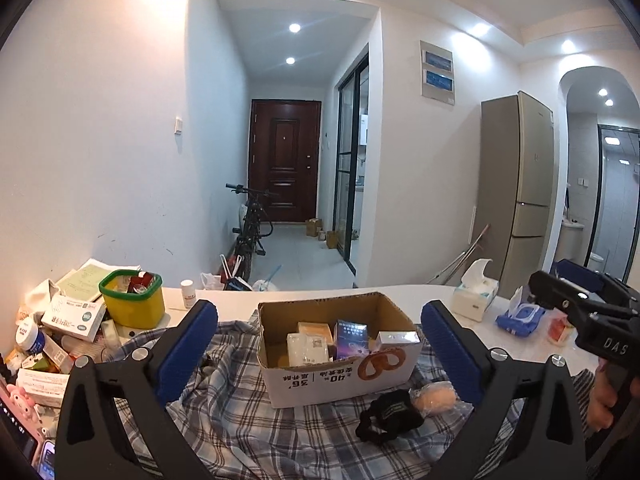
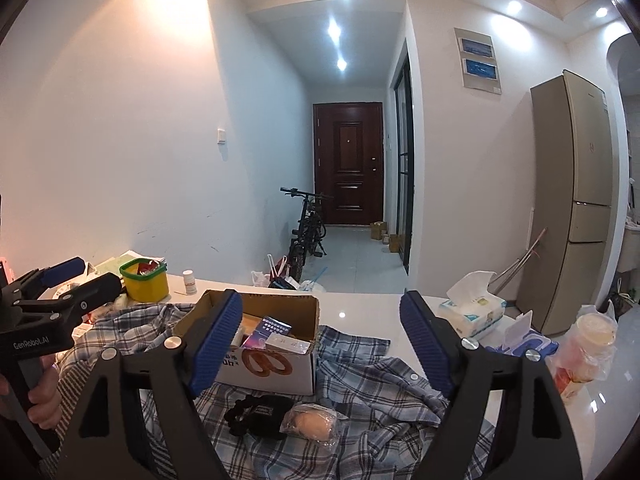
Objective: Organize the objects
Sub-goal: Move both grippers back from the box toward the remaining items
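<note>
An open cardboard box [image 1: 340, 376] [image 2: 272, 368] sits on a plaid shirt [image 1: 224, 400] [image 2: 360, 360] spread over the white table. Several small cartons stand inside the box. In front of it lie a black strap-like pouch [image 1: 390, 414] [image 2: 258, 414] and a beige round thing wrapped in plastic [image 1: 436, 398] [image 2: 312, 422]. My left gripper [image 1: 319, 312] is open, its blue pads wide on either side of the box and clear of it. My right gripper [image 2: 322, 302] is open too, with nothing held; the box is by its left pad. Each gripper shows at the edge of the other's view.
A yellow tub with a green rim [image 1: 132, 300] [image 2: 144, 280], a white pill bottle [image 1: 188, 294] and a heap of medicine boxes [image 1: 72, 316] crowd the left. A tissue box [image 1: 476, 296] [image 2: 472, 312], blue wipes pack [image 1: 520, 316] and bagged cup [image 2: 588, 344] stand right.
</note>
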The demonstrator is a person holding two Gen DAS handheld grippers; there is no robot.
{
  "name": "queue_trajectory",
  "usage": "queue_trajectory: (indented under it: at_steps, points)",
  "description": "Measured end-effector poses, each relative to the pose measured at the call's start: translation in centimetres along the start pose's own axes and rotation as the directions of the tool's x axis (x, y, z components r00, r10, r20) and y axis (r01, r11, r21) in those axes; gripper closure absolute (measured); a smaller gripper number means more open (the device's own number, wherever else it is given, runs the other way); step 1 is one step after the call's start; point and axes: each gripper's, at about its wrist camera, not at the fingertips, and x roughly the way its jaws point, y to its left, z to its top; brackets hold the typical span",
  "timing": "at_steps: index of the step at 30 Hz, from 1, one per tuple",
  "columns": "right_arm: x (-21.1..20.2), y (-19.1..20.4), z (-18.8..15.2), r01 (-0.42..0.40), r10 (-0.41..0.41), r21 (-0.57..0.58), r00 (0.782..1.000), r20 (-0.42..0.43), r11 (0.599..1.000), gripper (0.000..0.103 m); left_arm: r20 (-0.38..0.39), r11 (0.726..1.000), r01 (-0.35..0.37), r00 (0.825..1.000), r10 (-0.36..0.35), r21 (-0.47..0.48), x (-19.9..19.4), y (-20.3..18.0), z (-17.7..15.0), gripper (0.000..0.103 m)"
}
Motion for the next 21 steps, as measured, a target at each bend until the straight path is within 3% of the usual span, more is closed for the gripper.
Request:
queue_trajectory:
  at_steps: [9, 12, 16, 21]
  points:
    - [-0.2, 0.2, -1.0, 0.057, -0.055, -0.030, 0.997, 0.048, 0.998, 0.005, -0.008, 0.999, 0.038, 0.999, -0.038, 0.023, 1.0, -1.4, -1.4, 0.000]
    - [0.1, 0.4, -1.3, 0.070, -0.068, -0.052, 0.997, 0.045, 0.996, 0.004, -0.030, 0.999, 0.047, 0.998, -0.047, 0.016, 1.7, -1.5, -1.7, 0.000]
    - [0.5, 0.0, -1.5, 0.026, -0.026, -0.039, 1.000, -0.005, 0.999, 0.004, -0.052, 0.999, 0.052, 0.997, -0.051, 0.016, 2.2, -1.6, -2.3, 0.000]
    - [0.6, 0.3, -2.1, 0.030, -0.031, -0.062, 0.999, -0.015, 0.998, 0.004, -0.091, 0.999, 0.024, 0.996, -0.022, 0.022, 3.1, -1.3, -3.7, 0.000]
